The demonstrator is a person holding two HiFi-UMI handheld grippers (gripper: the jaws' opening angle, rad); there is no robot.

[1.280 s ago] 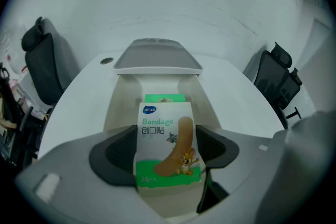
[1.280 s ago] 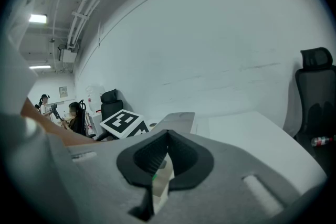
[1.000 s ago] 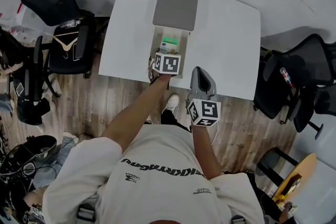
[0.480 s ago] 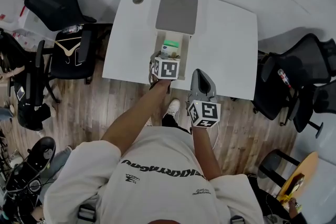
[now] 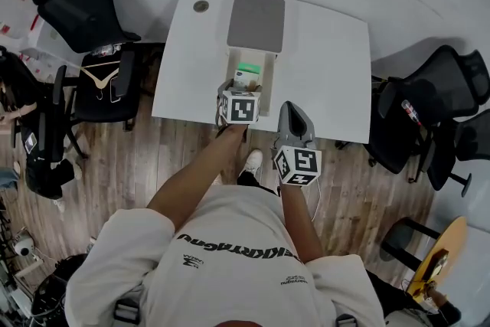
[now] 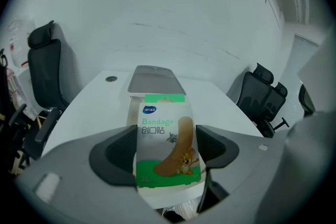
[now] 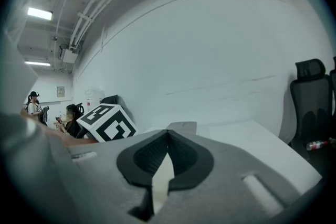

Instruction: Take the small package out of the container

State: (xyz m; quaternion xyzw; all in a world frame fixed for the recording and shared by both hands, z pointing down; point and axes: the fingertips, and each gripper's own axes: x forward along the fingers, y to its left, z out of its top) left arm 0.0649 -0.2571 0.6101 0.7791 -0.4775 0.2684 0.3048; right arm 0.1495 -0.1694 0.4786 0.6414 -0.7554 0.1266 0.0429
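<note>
Left gripper (image 6: 164, 150): jaws closed on the side edges of the small package (image 6: 163, 126), which stands upright over the near end of the container (image 5: 268, 88) on the bench (image 5: 329, 65). Right gripper (image 7: 167, 157): jaws together, empty. Step: lift-out. Judgement: raise it straight and clear the container wall before moving sideways.

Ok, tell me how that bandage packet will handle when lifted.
Probably light: the bandage packet is small and holds only plasters. Its printed face looks smooth, so it may slip in the left gripper. It sits upright, pinched across its width without buckling, so it is likely fairly stiff.
</note>
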